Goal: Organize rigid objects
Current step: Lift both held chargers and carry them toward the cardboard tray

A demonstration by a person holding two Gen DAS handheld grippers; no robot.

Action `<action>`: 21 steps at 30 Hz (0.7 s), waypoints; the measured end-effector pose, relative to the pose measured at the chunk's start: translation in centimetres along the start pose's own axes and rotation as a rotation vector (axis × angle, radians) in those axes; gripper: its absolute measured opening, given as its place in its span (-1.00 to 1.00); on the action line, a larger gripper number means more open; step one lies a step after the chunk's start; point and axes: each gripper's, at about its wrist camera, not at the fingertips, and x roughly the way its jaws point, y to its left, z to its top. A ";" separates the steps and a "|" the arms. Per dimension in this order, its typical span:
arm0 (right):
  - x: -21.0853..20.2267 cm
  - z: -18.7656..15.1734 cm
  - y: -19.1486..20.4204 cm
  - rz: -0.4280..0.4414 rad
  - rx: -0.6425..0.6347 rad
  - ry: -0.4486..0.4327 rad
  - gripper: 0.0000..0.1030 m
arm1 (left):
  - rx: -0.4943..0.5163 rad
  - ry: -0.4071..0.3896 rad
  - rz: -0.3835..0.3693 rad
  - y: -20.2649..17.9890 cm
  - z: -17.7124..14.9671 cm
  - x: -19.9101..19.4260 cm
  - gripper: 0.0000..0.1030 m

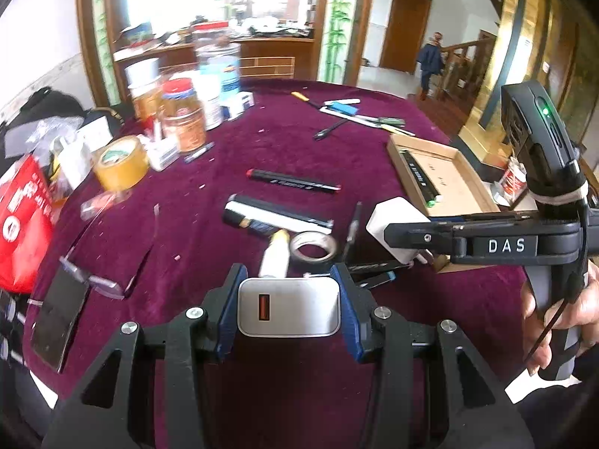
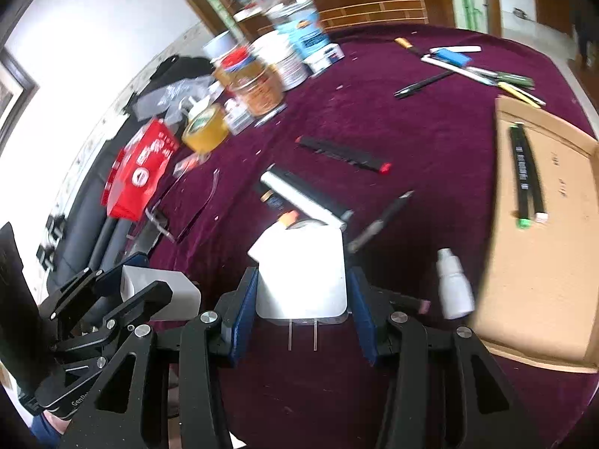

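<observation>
Clamped in my left tool (image 1: 289, 308) is one white charger (image 1: 289, 307); my right tool (image 2: 305, 295) holds a second (image 2: 305, 280), above the table (image 1: 262, 142). One tape roll (image 1: 314, 247), one glue bottle (image 1: 275, 254) and two black boxes (image 1: 294, 180) lie ahead, cardboard tray (image 2: 554, 262) right.

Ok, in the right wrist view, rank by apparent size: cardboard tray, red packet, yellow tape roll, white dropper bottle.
1. cardboard tray
2. red packet
3. yellow tape roll and white dropper bottle: look alike; the bottle is nearer, so unranked.

Both grippers angled down over the table, side by side. Left gripper (image 1: 289, 308) clamped on a white charger (image 1: 289, 312) — right gripper (image 2: 304, 301) same deal, squeezing another white plug (image 2: 304, 273). Hand (image 1: 558, 310) wrapped round the right handle.
</observation>
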 end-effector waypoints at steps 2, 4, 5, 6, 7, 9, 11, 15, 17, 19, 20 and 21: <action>-0.9 0.0 -1.2 -0.008 0.026 -0.015 -0.18 | 0.016 -0.002 -0.019 -1.0 0.5 0.2 -0.14; -1.7 0.1 -2.5 -0.018 0.052 -0.034 -0.18 | 0.036 -0.003 -0.036 -2.1 1.0 0.4 -0.14; -2.1 0.1 -3.0 -0.023 0.063 -0.040 -0.18 | 0.046 -0.005 -0.048 -2.8 1.4 0.6 -0.14; -2.5 0.1 -3.7 -0.028 0.075 -0.048 -0.18 | 0.053 -0.002 -0.058 -3.2 1.6 0.7 -0.14; -3.0 0.1 -4.4 -0.034 0.091 -0.059 -0.18 | 0.063 -0.001 -0.070 -3.9 1.9 0.9 -0.14; -4.1 0.2 -5.8 -0.050 0.114 -0.081 -0.18 | 0.087 -0.002 -0.088 -5.3 2.5 1.3 -0.14; -5.1 0.2 -7.0 -0.064 0.132 -0.100 -0.18 | 0.107 -0.001 -0.108 -6.5 2.9 1.6 -0.14; -7.2 0.3 -10.0 -0.095 0.180 -0.136 -0.18 | 0.162 0.002 -0.150 -9.7 4.1 2.5 -0.14; -7.8 0.2 -11.2 -0.108 0.198 -0.144 -0.18 | 0.183 0.005 -0.170 -10.9 4.5 2.9 -0.14; -8.5 0.2 -12.5 -0.123 0.217 -0.148 -0.18 | 0.200 0.001 -0.191 -12.3 4.9 3.2 -0.14; -8.8 0.2 -12.9 -0.132 0.218 -0.149 -0.18 | 0.209 0.002 -0.204 -13.0 5.1 3.4 -0.14; -9.1 0.2 -13.4 -0.143 0.220 -0.150 -0.18 | 0.215 0.003 -0.215 -13.7 5.3 3.6 -0.14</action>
